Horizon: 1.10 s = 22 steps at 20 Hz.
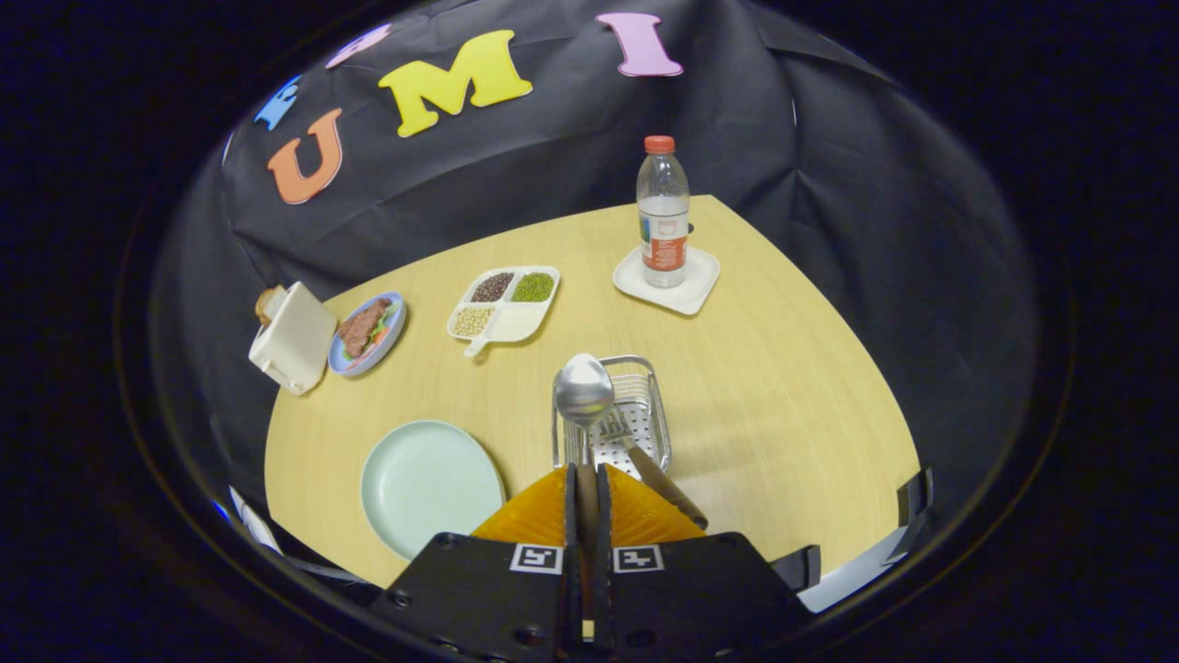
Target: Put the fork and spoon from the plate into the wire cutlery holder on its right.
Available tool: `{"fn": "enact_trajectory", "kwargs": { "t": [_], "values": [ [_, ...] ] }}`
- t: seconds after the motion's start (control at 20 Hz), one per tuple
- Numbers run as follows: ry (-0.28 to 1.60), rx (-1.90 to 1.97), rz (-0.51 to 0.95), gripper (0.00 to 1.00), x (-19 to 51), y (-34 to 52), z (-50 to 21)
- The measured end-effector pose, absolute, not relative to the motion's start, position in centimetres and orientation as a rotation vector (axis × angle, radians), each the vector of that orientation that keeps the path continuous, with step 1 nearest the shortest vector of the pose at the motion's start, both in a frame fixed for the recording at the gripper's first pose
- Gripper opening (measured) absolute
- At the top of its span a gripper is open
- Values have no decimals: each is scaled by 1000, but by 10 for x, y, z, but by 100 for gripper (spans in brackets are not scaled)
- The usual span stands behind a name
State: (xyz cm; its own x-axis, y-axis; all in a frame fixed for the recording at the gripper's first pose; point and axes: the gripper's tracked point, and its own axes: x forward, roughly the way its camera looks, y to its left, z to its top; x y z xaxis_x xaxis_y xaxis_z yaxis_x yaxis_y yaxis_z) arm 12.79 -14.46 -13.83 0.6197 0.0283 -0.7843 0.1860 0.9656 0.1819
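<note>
My gripper (584, 474) is poised above the holder (615, 414), tilted down toward the table (783, 387). My fingers are clenched on the handle of the spoon (583, 391), whose shiny bowl stands upright just ahead of them, over the holder's near left corner. The fork (636, 447) lies inside the holder, handle sticking out toward me. The pale green plate (428, 483), left of the holder, is bare.

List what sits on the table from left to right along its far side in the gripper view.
White box → plate of food → divided tray of beans → water bottle on its white coaster. Nearer, the gripper is shut on the spoon.
</note>
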Motion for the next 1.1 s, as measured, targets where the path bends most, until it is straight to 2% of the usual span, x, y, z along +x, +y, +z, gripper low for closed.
{"fn": "enact_trajectory", "kwargs": {
  "t": [0.1, 0.2, 0.3, 0.35, 0.45, 0.5, 0.65, 0.7, 0.75, 0.9, 0.95, 1.1],
  "values": [
    [898, 269, -90, 5, 127, -144, -138],
    [892, 272, -93, 14, 126, -145, -138],
    [873, 286, -75, 16, 126, -140, -134],
    [873, 283, -82, 27, 125, -142, -131],
    [859, 284, -84, 41, 123, -143, -129],
    [850, 288, -78, 41, 122, -141, -127],
    [805, 291, -80, 52, 123, -140, -116],
    [771, 289, -85, 60, 123, -142, -109],
    [726, 285, -89, 62, 124, -142, -100],
    [589, 254, -114, 82, 121, -142, -73],
    [553, 239, -111, 82, 117, -137, -65],
    [453, 173, -122, 93, 102, -126, -38]
  ]
}}
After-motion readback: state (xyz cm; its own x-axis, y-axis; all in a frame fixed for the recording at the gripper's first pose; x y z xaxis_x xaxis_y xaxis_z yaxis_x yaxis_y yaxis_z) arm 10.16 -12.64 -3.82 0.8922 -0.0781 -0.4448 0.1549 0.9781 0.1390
